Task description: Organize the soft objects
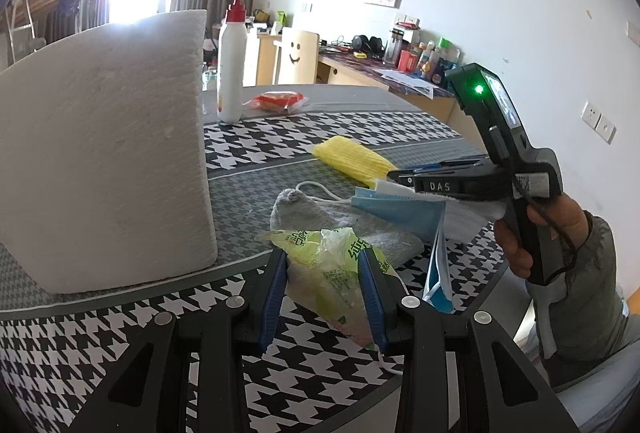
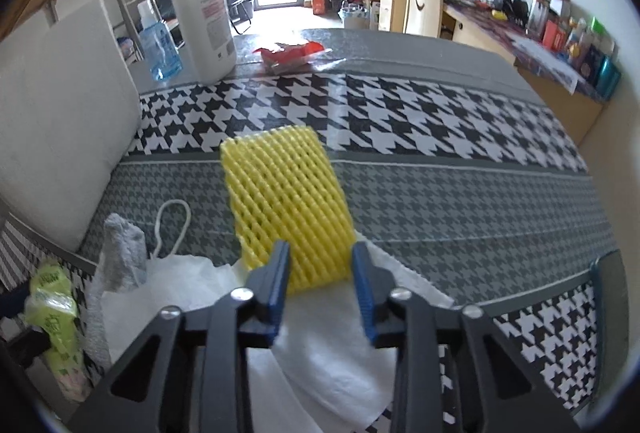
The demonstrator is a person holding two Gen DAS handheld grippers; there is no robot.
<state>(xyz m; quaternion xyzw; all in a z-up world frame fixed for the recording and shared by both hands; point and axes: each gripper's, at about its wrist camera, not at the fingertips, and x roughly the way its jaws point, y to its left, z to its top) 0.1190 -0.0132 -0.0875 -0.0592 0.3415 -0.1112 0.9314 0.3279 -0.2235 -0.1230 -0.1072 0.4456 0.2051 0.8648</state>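
My right tool pinches the yellow foam net at its near end — light, squashy, springy. Left tool grips a crinkly green packet.

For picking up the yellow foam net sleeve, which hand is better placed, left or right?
Right. The right tool already straddles the yellow foam net sleeve near end, while the left tool is occupied, gripping a green-printed plastic packet.
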